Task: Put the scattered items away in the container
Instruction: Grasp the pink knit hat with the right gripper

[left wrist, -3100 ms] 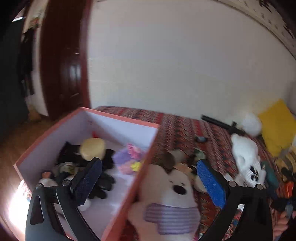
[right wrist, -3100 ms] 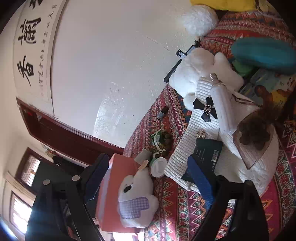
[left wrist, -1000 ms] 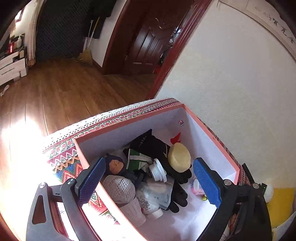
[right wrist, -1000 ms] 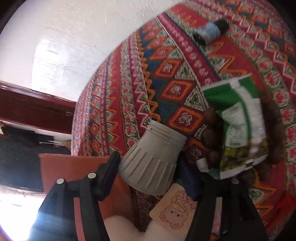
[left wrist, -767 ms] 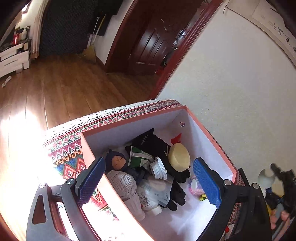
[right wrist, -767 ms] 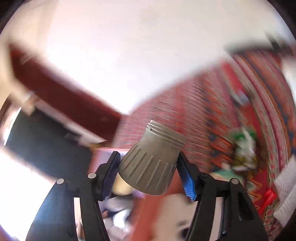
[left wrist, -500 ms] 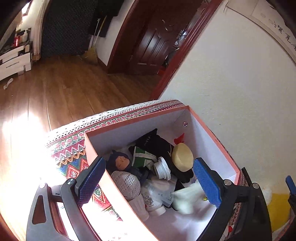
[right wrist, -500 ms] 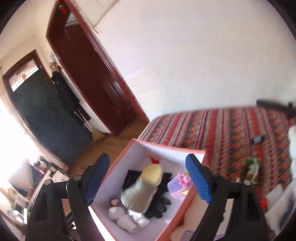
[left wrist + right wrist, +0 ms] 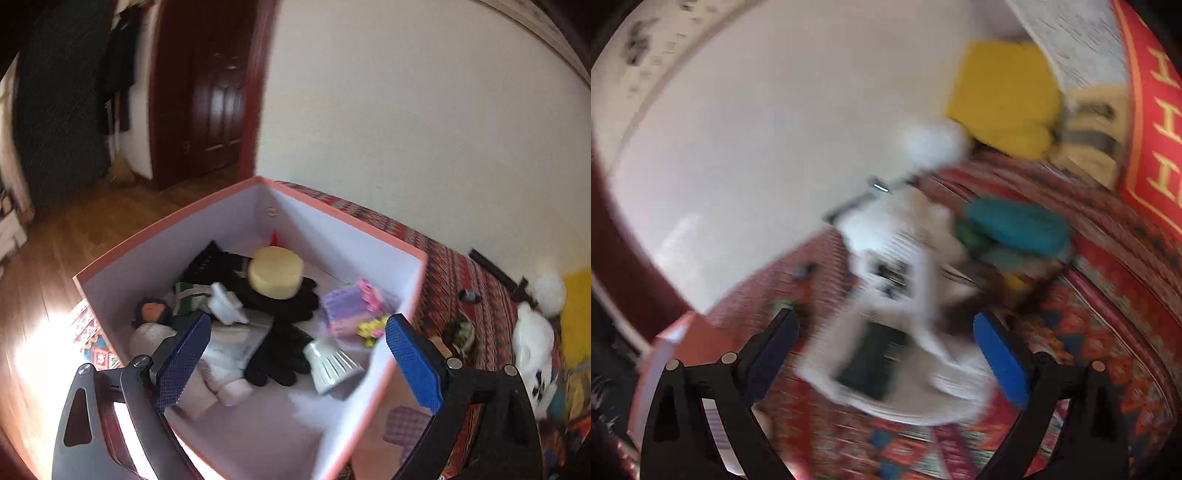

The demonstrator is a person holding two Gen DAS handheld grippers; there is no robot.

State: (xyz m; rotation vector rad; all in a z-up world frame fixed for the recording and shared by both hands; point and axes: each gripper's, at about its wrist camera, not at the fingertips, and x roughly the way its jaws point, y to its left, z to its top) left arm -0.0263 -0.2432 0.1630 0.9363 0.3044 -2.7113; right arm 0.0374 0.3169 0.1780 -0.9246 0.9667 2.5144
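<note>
On my left wrist feed, daylight floods in low at the left, blowing out a white patch across the wooden floor (image 9: 40, 347) and the near corner of the box (image 9: 343, 236). The doorway (image 9: 214, 103) behind is dim. Edges bow outward and darken at the corners. Slight smear softens everything. My right wrist feed is heavily motion-blurred: the patterned bedspread (image 9: 1108, 317) and white pile (image 9: 908, 332) streak together, while the wall (image 9: 768, 122) glows pale and evenly lit.
</note>
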